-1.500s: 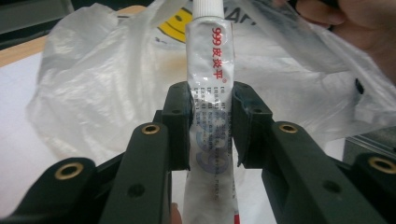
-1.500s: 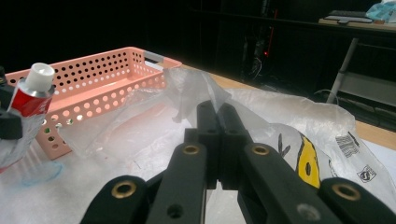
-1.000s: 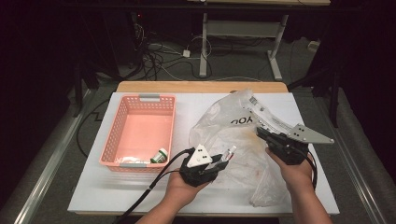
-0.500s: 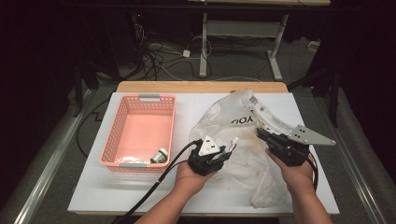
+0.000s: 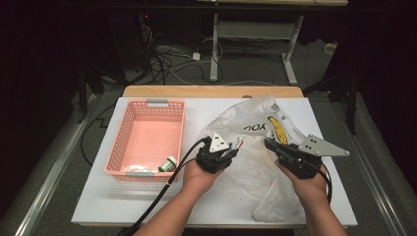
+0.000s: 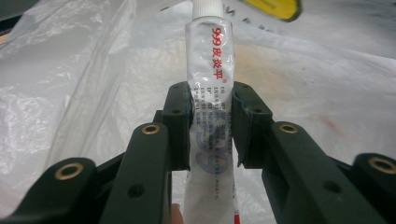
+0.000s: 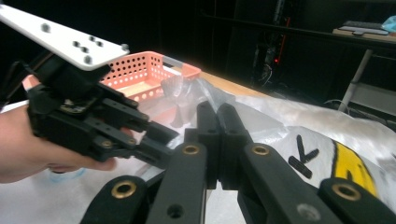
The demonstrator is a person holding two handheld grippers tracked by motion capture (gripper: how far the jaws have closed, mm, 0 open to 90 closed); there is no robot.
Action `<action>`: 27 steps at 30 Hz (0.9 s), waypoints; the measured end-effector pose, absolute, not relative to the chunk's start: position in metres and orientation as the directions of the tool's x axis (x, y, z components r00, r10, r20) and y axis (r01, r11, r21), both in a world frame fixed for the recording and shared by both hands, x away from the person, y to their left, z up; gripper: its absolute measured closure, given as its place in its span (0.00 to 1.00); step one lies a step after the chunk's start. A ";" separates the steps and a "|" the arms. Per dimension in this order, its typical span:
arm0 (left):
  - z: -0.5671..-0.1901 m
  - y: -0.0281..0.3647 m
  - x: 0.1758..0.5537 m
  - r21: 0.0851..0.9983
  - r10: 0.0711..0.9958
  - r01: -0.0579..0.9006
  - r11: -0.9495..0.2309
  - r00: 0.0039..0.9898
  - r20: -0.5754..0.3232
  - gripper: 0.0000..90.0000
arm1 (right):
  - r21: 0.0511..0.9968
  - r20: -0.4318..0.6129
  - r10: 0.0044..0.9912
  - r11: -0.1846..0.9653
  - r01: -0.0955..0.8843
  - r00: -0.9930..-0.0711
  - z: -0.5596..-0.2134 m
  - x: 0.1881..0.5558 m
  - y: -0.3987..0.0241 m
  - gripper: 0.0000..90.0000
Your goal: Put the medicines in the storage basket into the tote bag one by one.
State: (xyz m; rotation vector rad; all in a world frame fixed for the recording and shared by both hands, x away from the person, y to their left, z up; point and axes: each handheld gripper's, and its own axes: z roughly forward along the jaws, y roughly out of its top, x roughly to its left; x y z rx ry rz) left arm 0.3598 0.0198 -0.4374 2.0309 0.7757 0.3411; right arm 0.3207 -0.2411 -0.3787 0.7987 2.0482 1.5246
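A white tube with red "999" print is clamped between my left gripper's pads, cap end pointing away. In the high view that left gripper hovers over the left part of a crumpled clear plastic bag lying on the white table. My right gripper is shut on the bag's film at its right side. The right gripper view has those jaws pressed together, with bag film rising past them and the left gripper close on the left.
A pink perforated basket stands on the table's left half, with a small green-capped bottle in its near corner. The bag bears black letters and a yellow mark. The left gripper's cable trails off the front edge.
My left hand has carried the tube right and farther from the person, from beside the basket to over the bag. The right gripper has stayed put on the bag.
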 end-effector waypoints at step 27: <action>-0.458 -0.022 0.370 0.820 0.591 0.391 -0.417 0.802 -0.082 0.75 | 0.957 -0.002 0.685 0.213 0.199 -0.728 -0.387 0.327 -0.236 1.00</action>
